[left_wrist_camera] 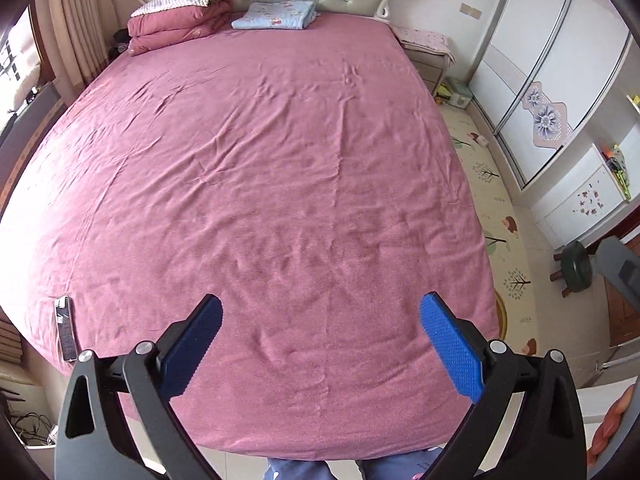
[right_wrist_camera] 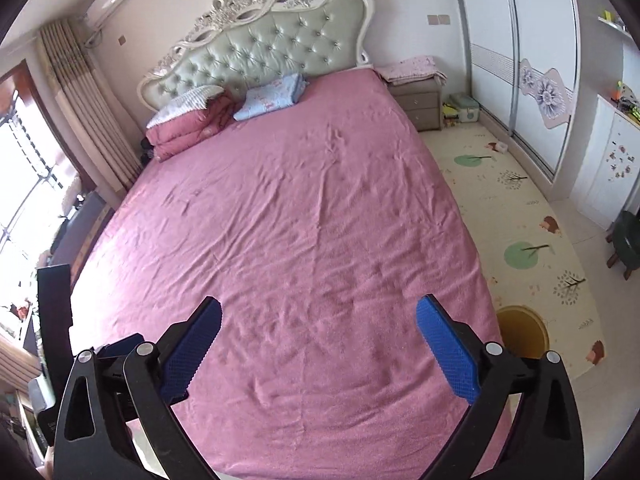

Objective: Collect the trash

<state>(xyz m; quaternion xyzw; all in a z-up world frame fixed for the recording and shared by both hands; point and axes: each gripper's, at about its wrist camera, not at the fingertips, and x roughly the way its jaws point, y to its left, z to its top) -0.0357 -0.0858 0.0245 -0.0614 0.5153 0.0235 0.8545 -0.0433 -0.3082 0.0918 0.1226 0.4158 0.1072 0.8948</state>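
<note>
Yellow bin [right_wrist_camera: 522, 332] partly behind bed [right_wrist_camera: 280, 220]

Pink bedsheet [left_wrist_camera: 280, 184], blue-padded claws, pale green tufted headboard [right_wrist_camera: 276, 48]

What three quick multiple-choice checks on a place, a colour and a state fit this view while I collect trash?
1. Where does the folded light-blue blanket lie?
A. at the foot of the bed
B. near the headboard
C. on the floor mat

2. What colour is the bed sheet?
A. green
B. white
C. pink

3. How do the left gripper and the right gripper stand?
A. both open and empty
B. both shut on trash
C. one shut, one open

Answers: 1 B, it lies just below the tufted panel; 2 C, pink cloth covers the whole mattress; 3 A, the blue fingers stand wide apart with only sheet between them.
</note>
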